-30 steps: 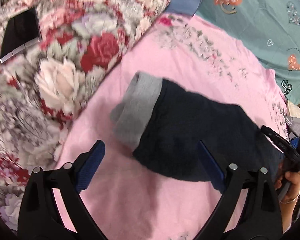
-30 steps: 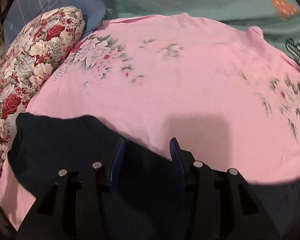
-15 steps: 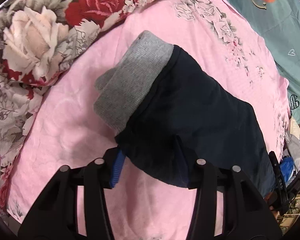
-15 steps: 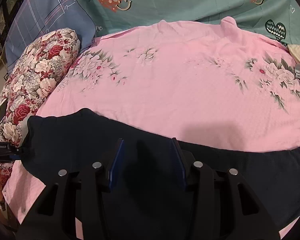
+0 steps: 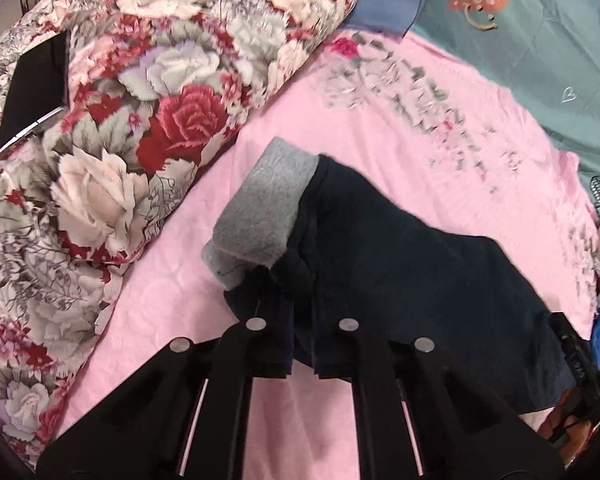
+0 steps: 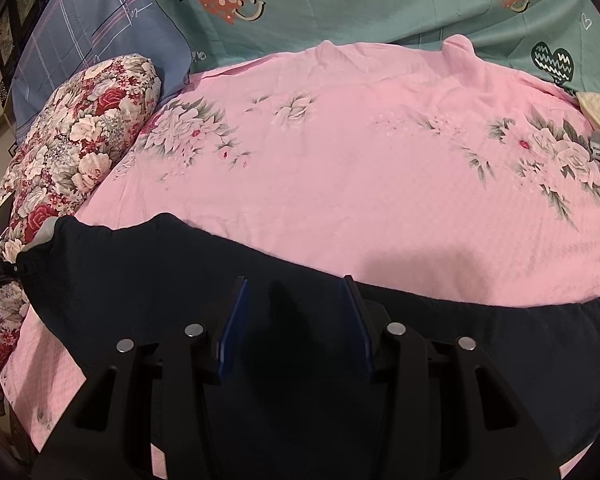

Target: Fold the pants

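The left gripper [image 5: 302,344] pinches the near hem of the soft, limp dark navy pants [image 5: 400,272] with grey knit waistband [image 5: 268,208] on the pink floral bedsheet [image 6: 360,168], while the right gripper [image 6: 294,320], jaws apart, hovers over their middle; best held by edges

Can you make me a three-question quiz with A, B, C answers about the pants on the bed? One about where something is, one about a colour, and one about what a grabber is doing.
1. Where do the pants lie?
A. on the pink sheet
B. on the flowery quilt
C. on the floor

2. What colour is the waistband?
A. red
B. grey
C. green

3. What is the left gripper doing?
A. hanging open in the air
B. pinching the pants
C. holding a phone

Answers:
1 A, pink cloth shows all around them.
2 B, the grey band meets the dark fabric.
3 B, its fingers are closed on a fold of dark cloth near the waistband.
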A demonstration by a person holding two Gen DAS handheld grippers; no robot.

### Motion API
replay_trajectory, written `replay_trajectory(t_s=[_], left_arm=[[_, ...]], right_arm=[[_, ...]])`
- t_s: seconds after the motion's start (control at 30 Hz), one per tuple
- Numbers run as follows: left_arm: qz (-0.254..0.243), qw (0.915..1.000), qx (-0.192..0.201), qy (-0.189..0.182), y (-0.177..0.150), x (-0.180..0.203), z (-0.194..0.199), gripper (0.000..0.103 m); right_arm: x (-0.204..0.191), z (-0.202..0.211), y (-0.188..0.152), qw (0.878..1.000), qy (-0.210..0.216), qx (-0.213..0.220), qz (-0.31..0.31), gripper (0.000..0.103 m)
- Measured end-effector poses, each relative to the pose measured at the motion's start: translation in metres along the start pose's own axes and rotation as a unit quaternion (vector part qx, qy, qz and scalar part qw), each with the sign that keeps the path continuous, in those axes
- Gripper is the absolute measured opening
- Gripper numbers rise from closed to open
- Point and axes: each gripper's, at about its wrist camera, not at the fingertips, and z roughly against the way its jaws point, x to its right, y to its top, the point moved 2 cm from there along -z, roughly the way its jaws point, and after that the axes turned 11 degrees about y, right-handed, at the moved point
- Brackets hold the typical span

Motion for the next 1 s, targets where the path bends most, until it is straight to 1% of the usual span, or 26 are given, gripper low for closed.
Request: replay_trajectory(t_s=[0.03, 0.07, 0.1, 0.17, 0.2, 0.27, 0.3, 0.33, 0.37, 0.4, 0.43, 0.47, 0.5, 0.53, 0.57, 0.63, 0.67, 0.73, 0.77, 0.8, 0.83, 0.87, 0.9, 0.93, 0.97, 1.0], left_arm=[[0.001, 0.9996, -0.025, 0.012, -0.002, -0.002, -0.019, 0.006], [0.003, 0.9990, -0.042, 0.016, -0.004, -0.003, -0.032, 0.010], [0.005, 0.9986, -0.050, 0.017, -0.006, -0.005, -0.043, 0.015], [0.006, 0.9992, -0.034, 0.022, -0.008, -0.006, -0.039, 0.018], [-0.004, 0.9992, -0.024, 0.031, -0.008, -0.004, -0.034, 0.022], [-0.026, 0.9982, -0.021, 0.049, -0.008, 0.000, -0.025, 0.026], [-0.033, 0.9979, -0.018, 0.053, -0.008, 0.001, -0.019, 0.038], [-0.037, 0.9975, -0.010, 0.059, -0.007, 0.002, -0.012, 0.054], [-0.042, 0.9961, 0.023, 0.074, -0.007, 0.003, 0.002, 0.083], [-0.049, 0.9925, 0.070, 0.087, -0.008, 0.005, 0.020, 0.087], [-0.058, 0.9884, 0.099, 0.099, -0.011, 0.008, 0.032, 0.087], [-0.082, 0.9791, 0.140, 0.122, -0.015, 0.015, 0.046, 0.088], [-0.103, 0.9729, 0.162, 0.129, -0.018, 0.022, 0.054, 0.092], [-0.122, 0.9691, 0.174, 0.125, -0.020, 0.029, 0.058, 0.093], [-0.139, 0.9697, 0.172, 0.103, -0.023, 0.036, 0.058, 0.094], [-0.154, 0.9755, 0.147, 0.056, -0.026, 0.046, 0.049, 0.094], [-0.158, 0.9797, 0.118, 0.034, -0.027, 0.052, 0.035, 0.094], [-0.158, 0.9839, 0.080, 0.020, -0.028, 0.058, 0.013, 0.094], [-0.158, 0.9858, 0.054, 0.019, -0.030, 0.059, -0.001, 0.094], [-0.156, 0.9871, 0.028, 0.025, -0.031, 0.059, -0.013, 0.093], [-0.154, 0.9876, 0.016, 0.027, -0.031, 0.059, -0.019, 0.092], [-0.154, 0.9877, 0.013, 0.024, -0.033, 0.058, -0.021, 0.092], [-0.157, 0.9872, 0.017, 0.023, -0.033, 0.057, -0.021, 0.092], [-0.162, 0.9862, 0.022, 0.025, -0.035, 0.057, -0.020, 0.092], [-0.170, 0.9848, 0.024, 0.027, -0.036, 0.058, -0.020, 0.093], [-0.174, 0.9841, 0.024, 0.027, -0.039, 0.058, -0.019, 0.094]], right_arm=[[0.001, 0.000, 0.000, 1.000, 0.000, -0.001, -0.003, 0.047], [0.002, -0.001, 0.000, 1.000, -0.001, -0.002, -0.005, 0.047], [0.003, -0.002, 0.000, 1.000, -0.002, -0.004, -0.006, 0.047], [0.006, -0.005, -0.002, 1.000, -0.009, -0.011, -0.012, 0.047], [0.009, -0.008, -0.003, 1.000, -0.016, -0.018, -0.015, 0.047], [0.015, -0.015, -0.006, 0.999, -0.028, -0.035, -0.019, 0.048], [0.017, -0.016, -0.007, 0.999, -0.026, -0.038, -0.017, 0.048], [0.018, -0.014, -0.006, 0.999, -0.023, -0.040, -0.018, 0.048], [0.020, -0.011, -0.006, 0.999, -0.018, -0.043, -0.026, 0.049], [0.026, -0.003, -0.006, 0.998, -0.007, -0.041, -0.045, 0.049], [0.032, 0.007, -0.007, 0.997, -0.001, -0.035, -0.063, 0.049], [0.039, 0.020, -0.009, 0.996, 0.002, -0.027, -0.082, 0.050], [0.049, 0.038, -0.014, 0.994, 0.011, -0.014, -0.105, 0.052], [0.056, 0.053, -0.019, 0.992, 0.021, -0.005, -0.121, 0.055], [0.063, 0.067, -0.027, 0.990, 0.027, 0.002, -0.136, 0.055], [0.080, 0.091, -0.047, 0.988, 0.018, -0.001, -0.155, 0.055], [0.091, 0.098, -0.056, 0.987, 0.007, -0.006, -0.162, 0.055], [0.124, 0.112, -0.077, 0.980, -0.038, -0.016, -0.196, 0.054], [0.147, 0.124, -0.087, 0.971, -0.059, -0.001, -0.231, 0.046], [0.167, 0.143, -0.095, 0.959, -0.072, 0.039, -0.272, 0.046], [0.178, 0.160, -0.101, 0.945, -0.104, 0.067, -0.302, 0.041], [0.183, 0.178, -0.108, 0.931, -0.131, 0.096, -0.326, 0.042], [0.181, 0.196, -0.113, 0.923, -0.148, 0.123, -0.332, 0.043], [0.176, 0.203, -0.115, 0.925, -0.147, 0.131, -0.325, 0.054], [0.168, 0.205, -0.117, 0.932, -0.143, 0.120, -0.309, 0.060], [0.164, 0.203, -0.119, 0.938, -0.140, 0.100, -0.302, 0.062]])
